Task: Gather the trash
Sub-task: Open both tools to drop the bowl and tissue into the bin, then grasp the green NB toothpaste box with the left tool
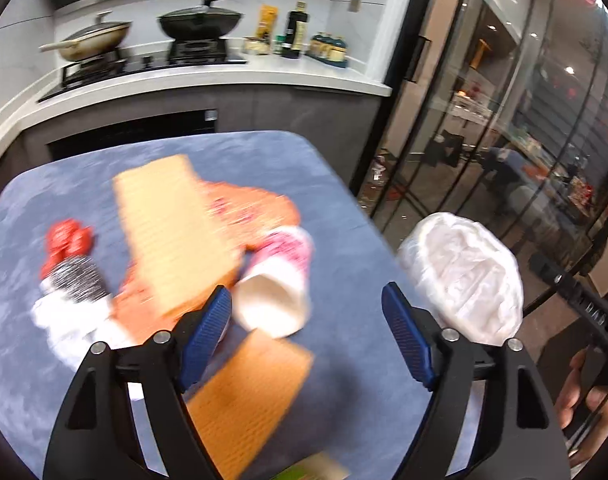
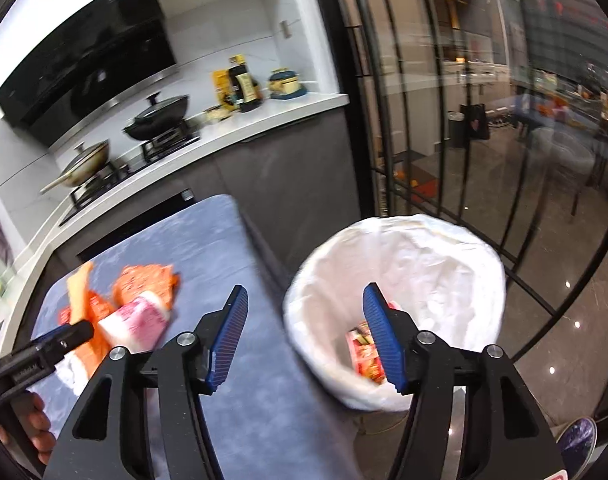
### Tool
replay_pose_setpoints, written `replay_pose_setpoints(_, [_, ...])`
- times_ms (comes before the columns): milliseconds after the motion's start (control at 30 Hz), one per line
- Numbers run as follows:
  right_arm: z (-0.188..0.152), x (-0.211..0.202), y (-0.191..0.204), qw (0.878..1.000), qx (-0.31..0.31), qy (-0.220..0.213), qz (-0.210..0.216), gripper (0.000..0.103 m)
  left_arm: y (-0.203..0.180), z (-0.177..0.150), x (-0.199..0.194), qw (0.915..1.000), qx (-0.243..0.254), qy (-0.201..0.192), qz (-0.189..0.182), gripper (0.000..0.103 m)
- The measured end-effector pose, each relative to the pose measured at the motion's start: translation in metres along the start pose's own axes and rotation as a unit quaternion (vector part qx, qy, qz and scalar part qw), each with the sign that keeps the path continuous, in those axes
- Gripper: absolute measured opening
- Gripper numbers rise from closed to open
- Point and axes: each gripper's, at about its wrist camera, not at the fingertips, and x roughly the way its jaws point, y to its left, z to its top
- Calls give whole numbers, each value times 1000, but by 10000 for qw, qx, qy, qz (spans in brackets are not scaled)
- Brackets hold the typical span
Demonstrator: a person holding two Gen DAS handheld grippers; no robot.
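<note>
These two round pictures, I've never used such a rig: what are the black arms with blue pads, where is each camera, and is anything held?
No robot: a person holds a hand-held gripper in each hand, with a fisheye camera looking along its fingers. The left hand-held gripper is open and empty over the blue table, which holds cardboard pieces, orange wrappers, a tipped paper cup and a blurred red, black and white heap. The right hand-held gripper is open and empty near the white-lined trash bin, which already holds a packet.
</note>
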Motion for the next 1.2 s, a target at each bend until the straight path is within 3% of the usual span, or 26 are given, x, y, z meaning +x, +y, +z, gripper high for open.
replay_pose_setpoints(233, [-20,-4,45,9989,-221,204,350,59,58,-38,-31,9983,-387,72,433,79])
replay_pose_setpoints(533, [-66,-8,101,9925,-629,692,791,59,96,-83,-62,9951,-544,155,815,81])
replay_pose_setpoints(767, [-92,-12,119,9884,-751,980,883,59,97,-115,-79,9971,-419,325,550,82])
replay_pose_setpoints(1200, [-105,-25,123,9874,-778,1058,882,59,65,-154,-85,9960,758,443,-156,85])
